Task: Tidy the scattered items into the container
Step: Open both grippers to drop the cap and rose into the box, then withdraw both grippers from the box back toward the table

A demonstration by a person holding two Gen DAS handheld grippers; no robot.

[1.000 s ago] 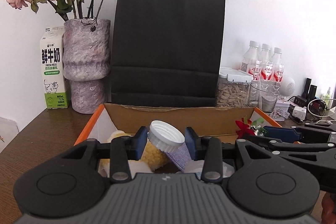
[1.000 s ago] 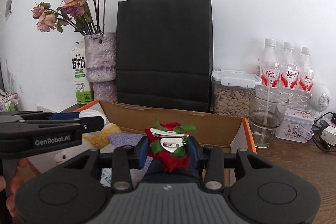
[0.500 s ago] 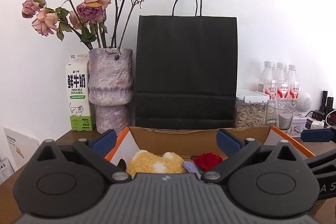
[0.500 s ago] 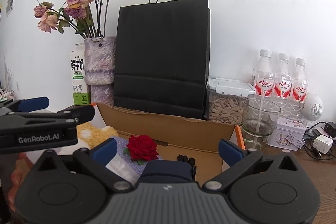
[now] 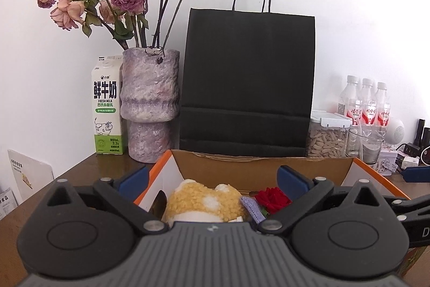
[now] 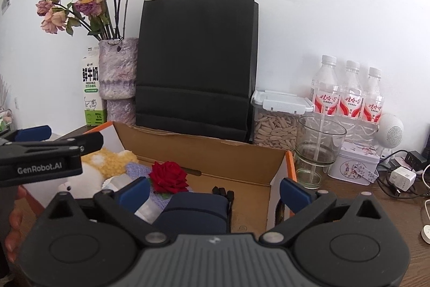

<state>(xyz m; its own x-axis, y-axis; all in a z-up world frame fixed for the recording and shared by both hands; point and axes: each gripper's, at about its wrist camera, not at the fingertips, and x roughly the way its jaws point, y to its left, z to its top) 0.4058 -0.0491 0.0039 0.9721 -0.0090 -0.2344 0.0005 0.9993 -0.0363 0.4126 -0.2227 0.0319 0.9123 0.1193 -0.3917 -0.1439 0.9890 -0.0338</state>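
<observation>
An open cardboard box (image 5: pixel 263 168) with orange edges holds a yellow plush toy (image 5: pixel 199 201), a purple knitted piece (image 5: pixel 251 209) and a red rose (image 5: pixel 271 199). My left gripper (image 5: pixel 212 179) hangs open over the box's near left part, nothing between its blue pads. In the right wrist view the box (image 6: pixel 215 158) also shows a navy pouch (image 6: pixel 193 211), a clear bottle (image 6: pixel 147 209), the rose (image 6: pixel 168 176) and the plush (image 6: pixel 107 160). My right gripper (image 6: pixel 214 190) is open above the pouch, empty. The left gripper's fingers (image 6: pixel 53 147) reach in from the left.
Behind the box stand a black paper bag (image 5: pixel 247 82), a vase of dried roses (image 5: pixel 149 104) and a milk carton (image 5: pixel 106 109). To the right are a seed jar (image 6: pixel 279 123), a glass (image 6: pixel 319 149), three water bottles (image 6: pixel 349 96), a tin (image 6: pixel 354 166) and cables (image 6: pixel 400 179).
Both grippers went from shut to wide open. The left one let go of a white-capped bottle, the right one of the red rose, which now lies in the box. The left view tilted upward.
</observation>
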